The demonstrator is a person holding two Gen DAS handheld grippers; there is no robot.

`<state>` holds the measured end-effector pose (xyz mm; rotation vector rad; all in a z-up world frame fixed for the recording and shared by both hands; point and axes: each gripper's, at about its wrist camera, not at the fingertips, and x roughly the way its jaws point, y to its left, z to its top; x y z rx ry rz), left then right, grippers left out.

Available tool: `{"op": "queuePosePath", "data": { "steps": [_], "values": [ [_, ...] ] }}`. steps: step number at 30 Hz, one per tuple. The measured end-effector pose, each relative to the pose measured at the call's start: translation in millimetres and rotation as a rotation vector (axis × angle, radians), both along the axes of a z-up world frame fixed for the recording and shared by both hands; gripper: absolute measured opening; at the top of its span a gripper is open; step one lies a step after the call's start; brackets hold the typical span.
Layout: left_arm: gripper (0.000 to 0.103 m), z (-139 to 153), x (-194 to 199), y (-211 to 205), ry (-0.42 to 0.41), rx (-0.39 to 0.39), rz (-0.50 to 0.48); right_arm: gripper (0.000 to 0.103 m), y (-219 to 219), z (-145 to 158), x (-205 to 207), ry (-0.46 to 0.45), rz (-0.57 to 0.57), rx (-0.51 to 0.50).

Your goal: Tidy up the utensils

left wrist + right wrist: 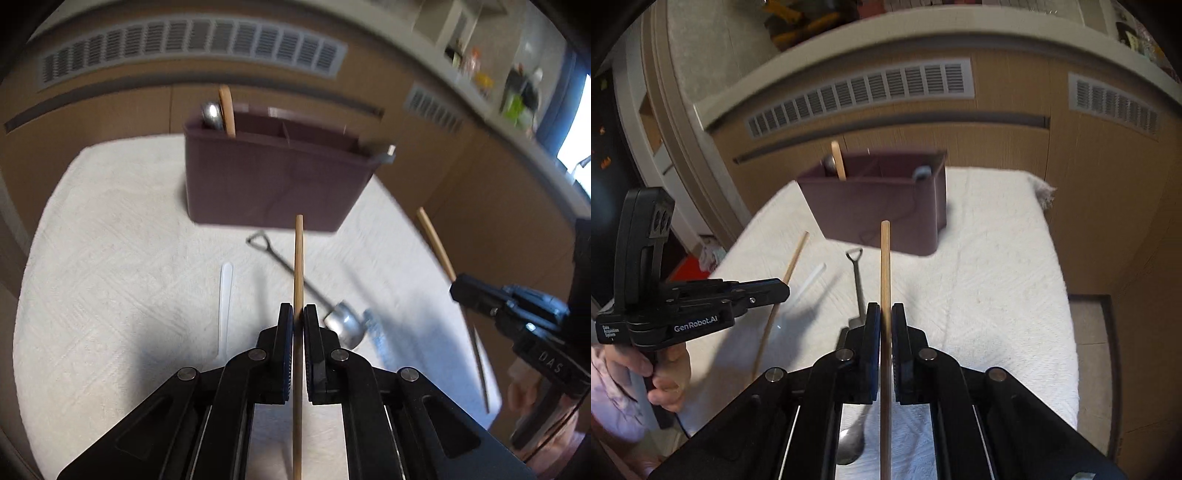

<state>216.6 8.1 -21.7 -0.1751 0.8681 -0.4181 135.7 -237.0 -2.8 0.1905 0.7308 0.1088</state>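
1. two chopsticks are up off the white cloth (110,258): the left gripper (298,321) is clamped on one chopstick (298,258), the right gripper (885,321) on the other chopstick (885,266).
2. each stick is pinched along its length with a long free end; it could swivel between the pads and miss the organizer (273,177).
3. the organizer's left compartment already holds a spoon (212,114) and a wooden utensil (227,109), so a wrong slot is possible.
4. the shovel-handled spoon (295,284) and white plastic utensil (226,295) lie below; a low swing could knock them.
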Motion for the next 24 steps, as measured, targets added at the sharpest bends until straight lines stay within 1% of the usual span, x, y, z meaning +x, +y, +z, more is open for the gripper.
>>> {"op": "queuePosePath", "data": {
  "steps": [2, 3, 7, 9, 11, 13, 14, 15, 16, 17, 19, 21, 24],
  "values": [
    [0.005, 19, -8, 9, -0.054, -0.047, 0.024, 0.005, 3, 10, -4, -0.030, -0.002, -0.003],
    [0.005, 26, -13, 10, -0.070, -0.058, 0.025, 0.005, 4, 14, -6, -0.043, 0.000, -0.004],
    [0.004, 56, -20, 15, -0.158, -0.075, 0.040, 0.005, 4, 31, -6, -0.090, 0.006, 0.010],
    [0.004, 76, -18, 11, -0.201, -0.095, 0.032, 0.005, 2, 41, -3, -0.120, 0.002, 0.026],
    [0.004, 97, -12, 10, -0.248, -0.123, 0.020, 0.005, -1, 58, 0, -0.169, -0.010, 0.031],
    [0.004, 118, -6, 12, -0.288, -0.128, 0.014, 0.005, 0, 76, 7, -0.215, -0.011, -0.003],
    [0.004, 121, 6, 12, -0.293, -0.126, 0.020, 0.005, 0, 84, 12, -0.234, -0.025, -0.026],
    [0.004, 124, 13, 12, -0.284, -0.116, 0.018, 0.005, 0, 90, 16, -0.245, -0.024, -0.032],
    [0.004, 121, 20, 11, -0.261, -0.099, 0.007, 0.005, -1, 95, 20, -0.251, -0.009, -0.014],
    [0.005, 116, 28, 9, -0.219, -0.076, -0.002, 0.005, -2, 97, 21, -0.253, -0.002, -0.001],
    [0.006, 98, 40, 9, -0.128, -0.049, -0.005, 0.005, -2, 97, 25, -0.244, -0.003, -0.011],
    [0.007, 68, 53, 12, -0.003, -0.031, 0.007, 0.005, -3, 91, 26, -0.224, -0.007, -0.004],
    [0.008, 26, 55, 16, 0.112, 0.002, 0.016, 0.005, -8, 79, 23, -0.189, -0.015, 0.011]
  ]
}}
